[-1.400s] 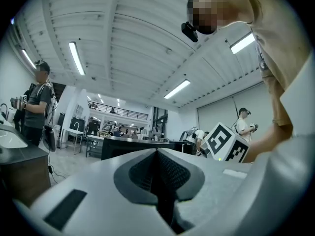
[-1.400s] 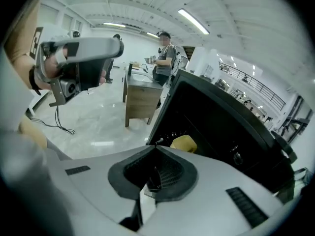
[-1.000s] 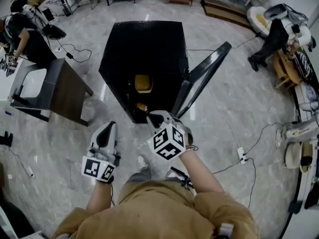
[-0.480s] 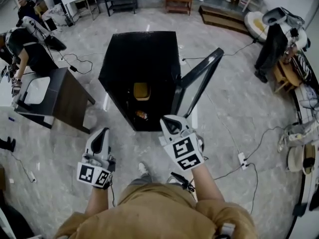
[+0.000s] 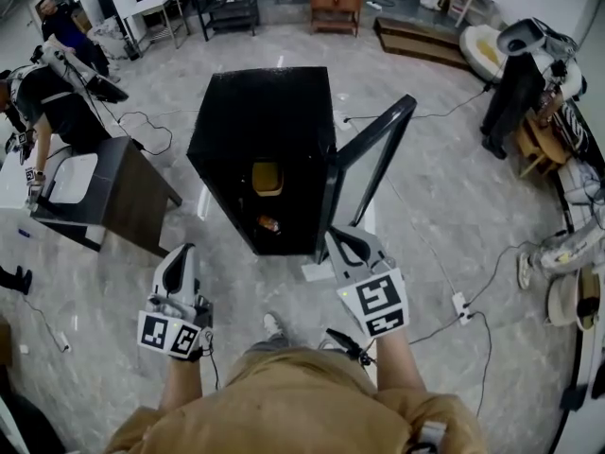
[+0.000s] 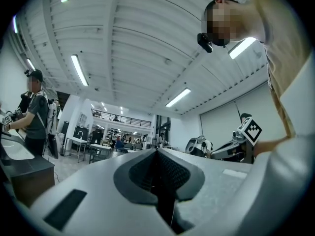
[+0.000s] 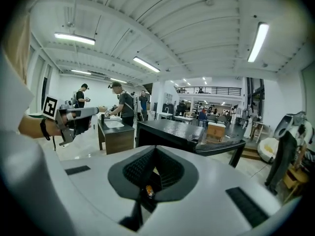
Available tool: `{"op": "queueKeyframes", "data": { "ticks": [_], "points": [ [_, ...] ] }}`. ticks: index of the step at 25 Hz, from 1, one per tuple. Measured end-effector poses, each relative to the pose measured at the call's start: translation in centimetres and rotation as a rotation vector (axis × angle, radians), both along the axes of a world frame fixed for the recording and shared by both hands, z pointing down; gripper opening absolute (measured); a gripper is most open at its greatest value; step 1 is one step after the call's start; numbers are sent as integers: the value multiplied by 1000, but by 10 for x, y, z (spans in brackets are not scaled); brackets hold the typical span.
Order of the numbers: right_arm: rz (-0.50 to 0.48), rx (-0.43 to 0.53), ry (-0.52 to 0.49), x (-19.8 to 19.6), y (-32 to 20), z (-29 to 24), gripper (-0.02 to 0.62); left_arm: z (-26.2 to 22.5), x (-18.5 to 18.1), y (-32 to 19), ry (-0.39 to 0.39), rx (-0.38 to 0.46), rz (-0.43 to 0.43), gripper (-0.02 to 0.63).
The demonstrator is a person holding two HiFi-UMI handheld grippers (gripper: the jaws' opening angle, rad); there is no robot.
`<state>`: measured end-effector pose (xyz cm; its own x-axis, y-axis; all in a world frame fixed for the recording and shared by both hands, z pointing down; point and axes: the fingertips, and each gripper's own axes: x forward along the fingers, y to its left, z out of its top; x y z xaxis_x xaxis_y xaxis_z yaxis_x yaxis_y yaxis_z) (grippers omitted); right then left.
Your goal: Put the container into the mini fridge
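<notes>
the mini fridge (image 5: 265,102) stands on the grey floor (image 5: 444,197) in front of the person, black, with its door (image 5: 373,168) swung open to the right. inside, the yellow container (image 5: 267,176) sits on the upper level, and a small orange object (image 5: 268,223) lies below it on the lower level; what that object is cannot be told.

both grippers are held outside the fridge, low and near the person's body. the left gripper (image 5: 178,253) is off to the left of the fridge, well apart from it, and the left gripper view shows its fingers (image 6: 147,168) pressed together with nothing between them. the right gripper (image 5: 342,237) is just beside the lower edge of the open door, pointing toward the fridge. in the right gripper view its fingers (image 7: 170,168) are also together and carry nothing; the orange object shows only as a speck past them.

to the left stands a dark counter (image 5: 123,192) with a white basin, where another person (image 5: 52,102) bends over.
</notes>
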<state>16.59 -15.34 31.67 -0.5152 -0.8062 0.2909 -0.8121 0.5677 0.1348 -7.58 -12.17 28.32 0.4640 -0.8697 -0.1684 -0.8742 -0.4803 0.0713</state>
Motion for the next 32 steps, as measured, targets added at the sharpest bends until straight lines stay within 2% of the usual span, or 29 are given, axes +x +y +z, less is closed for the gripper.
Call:
{"op": "queueKeyframes", "data": {
  "ticks": [4, 15, 22, 32],
  "points": [
    [19, 21, -73, 10, 10, -12, 0, -10, -14, 7, -1, 13, -25, 2],
    [-72, 166, -156, -22, 10, -67, 0, -14, -58, 20, -3, 36, -130, 2],
    [-88, 184, -136, -21, 2, -76, 0, -3, -58, 11, -5, 11, -131, 2],
    [-90, 211, -128, -27, -13, -96, 0, -6, -53, -16, 6, 27, -110, 2]
  ]
}}
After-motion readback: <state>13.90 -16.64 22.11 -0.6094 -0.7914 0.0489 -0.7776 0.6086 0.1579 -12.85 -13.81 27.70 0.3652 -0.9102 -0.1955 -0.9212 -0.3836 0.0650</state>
